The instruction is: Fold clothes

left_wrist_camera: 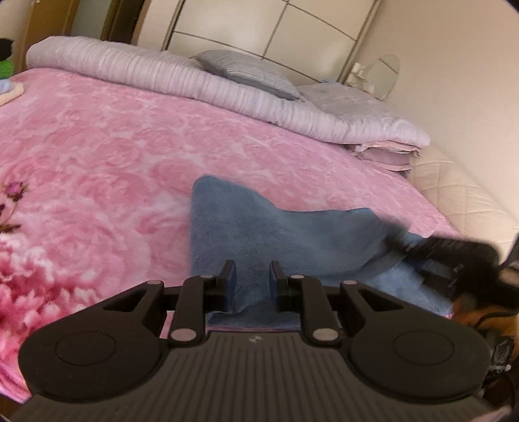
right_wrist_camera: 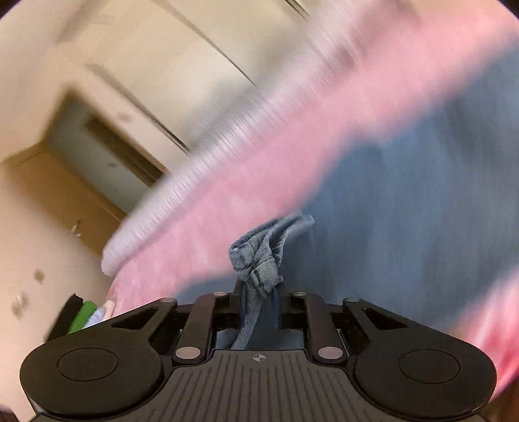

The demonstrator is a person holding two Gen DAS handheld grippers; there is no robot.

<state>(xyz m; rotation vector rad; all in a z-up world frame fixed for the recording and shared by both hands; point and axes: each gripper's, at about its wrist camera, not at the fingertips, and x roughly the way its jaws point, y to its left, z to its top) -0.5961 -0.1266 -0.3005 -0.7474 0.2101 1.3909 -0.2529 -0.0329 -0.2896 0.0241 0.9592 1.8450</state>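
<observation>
Blue denim garment [left_wrist_camera: 292,233] lies on the near part of the bed, on the pink floral blanket [left_wrist_camera: 113,146]; looks like jeans by the stitched seam, cannot say for sure. One flap stands lifted off the blanket, the rest spread flat toward the bed's edge.

Left gripper [left_wrist_camera: 251,279]: jaws drawn narrow, a fold of the denim pinched between them. Right gripper [right_wrist_camera: 261,298]: clenched on a bunched, seamed corner of the same cloth [right_wrist_camera: 259,256], which sticks up past the fingertips.

Progress, my reading: early to middle. Both ends are gripped and one fold looks underway; no neat folded shape yet. Folding over, flattening and setting aside remain.

Beyond it: lilac rolled quilt [left_wrist_camera: 162,74] and grey pillow [left_wrist_camera: 246,71] along the headboard [left_wrist_camera: 275,29].

Hard to make out: right view heavily smeared, so the garment's far extent is lost. In the left view the right gripper is a dark blur at the frame edge. Garment's full outline hidden behind the gripper bodies.
</observation>
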